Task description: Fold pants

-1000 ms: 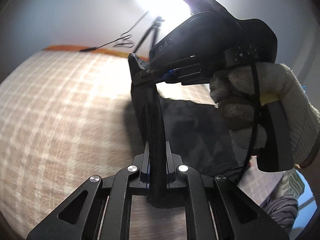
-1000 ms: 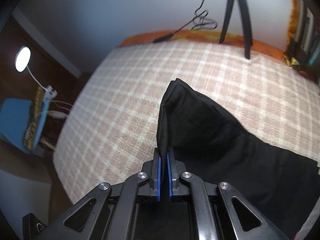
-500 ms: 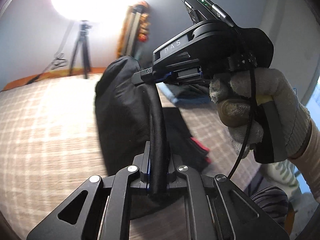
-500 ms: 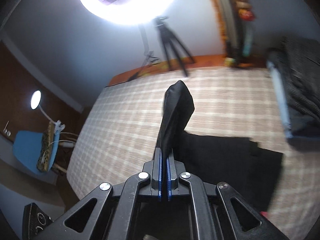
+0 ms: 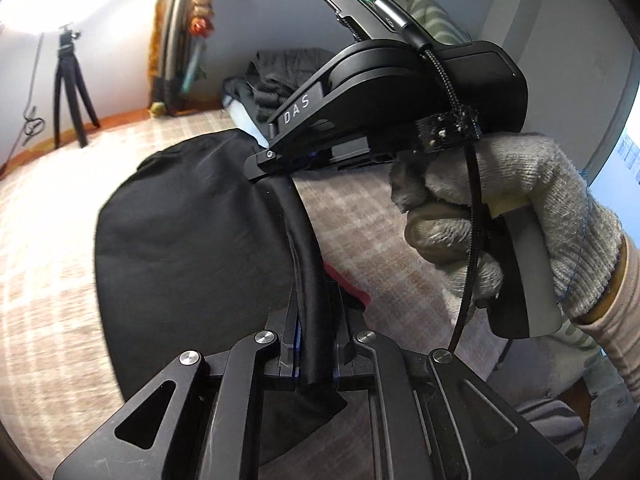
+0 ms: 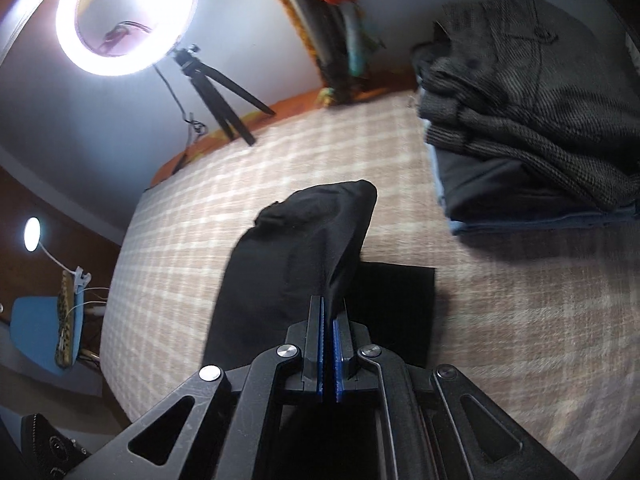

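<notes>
Both tools clamped on black pants (image 6: 288, 264): left tool (image 5: 314, 354) on a rolled edge, right tool (image 6: 328, 354) on a raised fold. Rest draped on bed (image 6: 500, 300), clothes pile (image 6: 520, 120) at 2 o'clock.

One legible marking: the letters "DAS" in white on the black housing of the right gripper (image 5: 276, 160). No other text can be read.

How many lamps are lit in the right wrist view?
2: a ring light on the tripod at the bed's far edge, and a small desk lamp far left. Others may be out of frame.
</notes>
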{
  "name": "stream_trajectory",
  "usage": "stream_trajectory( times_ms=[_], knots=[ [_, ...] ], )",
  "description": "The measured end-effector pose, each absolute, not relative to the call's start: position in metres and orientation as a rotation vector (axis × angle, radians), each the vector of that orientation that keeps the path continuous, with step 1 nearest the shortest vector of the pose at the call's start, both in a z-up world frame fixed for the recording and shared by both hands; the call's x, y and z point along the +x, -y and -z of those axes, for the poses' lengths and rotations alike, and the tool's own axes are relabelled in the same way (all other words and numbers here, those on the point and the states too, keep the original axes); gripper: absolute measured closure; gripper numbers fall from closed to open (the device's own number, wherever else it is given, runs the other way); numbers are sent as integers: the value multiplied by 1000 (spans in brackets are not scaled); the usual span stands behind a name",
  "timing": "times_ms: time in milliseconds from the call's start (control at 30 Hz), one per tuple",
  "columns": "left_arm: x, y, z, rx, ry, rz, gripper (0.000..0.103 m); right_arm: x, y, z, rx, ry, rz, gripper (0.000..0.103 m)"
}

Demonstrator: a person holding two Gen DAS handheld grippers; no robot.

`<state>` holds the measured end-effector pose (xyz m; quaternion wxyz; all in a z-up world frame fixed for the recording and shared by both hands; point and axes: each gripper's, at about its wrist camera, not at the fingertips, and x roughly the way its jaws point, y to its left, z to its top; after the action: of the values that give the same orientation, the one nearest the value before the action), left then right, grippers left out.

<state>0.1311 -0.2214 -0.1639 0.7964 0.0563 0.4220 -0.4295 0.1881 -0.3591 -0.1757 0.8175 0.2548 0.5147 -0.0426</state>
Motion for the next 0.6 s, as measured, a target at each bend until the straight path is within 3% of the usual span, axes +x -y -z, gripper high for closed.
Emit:
stream_trajectory(
  times_ms=[267, 433, 567, 600],
  knots=[
    [141, 239, 191, 82, -1006, 970, 90, 183, 377, 209, 553, -1150, 102, 102],
    [131, 246, 188, 102, -1008, 1007, 62, 182, 381, 220, 566, -1157, 102, 101],
    [122, 247, 177, 105, -1005, 1033, 61, 182, 377, 214, 521, -1164, 110, 86],
    [120, 244, 175, 93, -1010, 1043, 61, 180, 377, 210, 506, -1158, 118, 76]
  ],
)
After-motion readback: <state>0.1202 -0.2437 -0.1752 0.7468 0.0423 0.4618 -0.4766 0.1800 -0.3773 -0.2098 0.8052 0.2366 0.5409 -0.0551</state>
